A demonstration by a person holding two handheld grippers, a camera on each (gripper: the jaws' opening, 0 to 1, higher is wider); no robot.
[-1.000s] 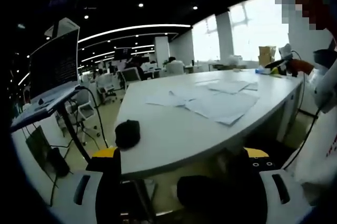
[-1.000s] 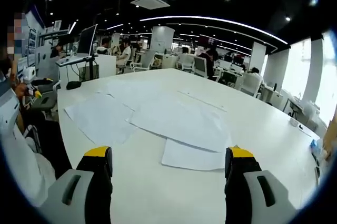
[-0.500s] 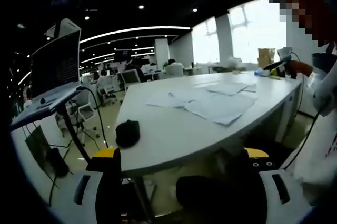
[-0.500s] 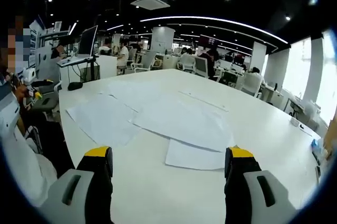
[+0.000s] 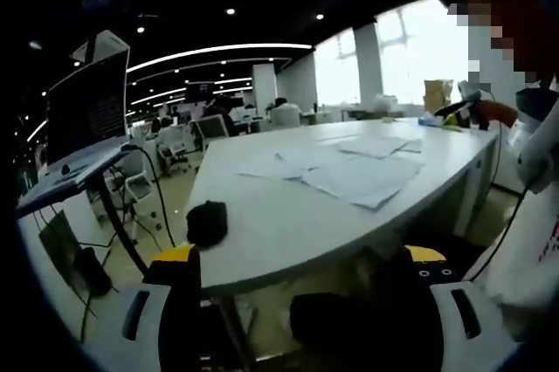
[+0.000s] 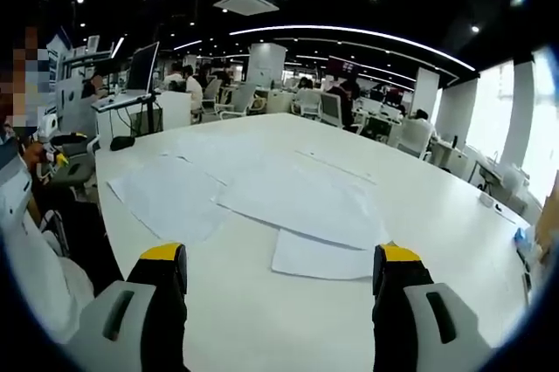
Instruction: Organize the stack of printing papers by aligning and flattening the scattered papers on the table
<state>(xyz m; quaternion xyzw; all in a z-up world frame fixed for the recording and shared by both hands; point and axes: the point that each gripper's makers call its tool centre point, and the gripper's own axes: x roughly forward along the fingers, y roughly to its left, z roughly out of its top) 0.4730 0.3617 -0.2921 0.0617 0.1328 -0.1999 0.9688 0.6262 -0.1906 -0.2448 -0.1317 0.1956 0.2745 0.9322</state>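
Both views show a dim open office with a black ceiling, lit by long curved strip lights (image 6: 349, 33) and small round spot lamps. Daylight pours through tall windows (image 5: 410, 44) — they are blown out to plain white glare. The white table (image 6: 262, 320) reflects this light evenly, with only faint shadows at the edges of the papers (image 6: 297, 202). Fisheye distortion bends straight lines near the edges, and distant desks are soft and slightly blurred — the left gripper view is darker overall.

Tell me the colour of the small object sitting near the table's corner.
Black, clearest in the left gripper view.
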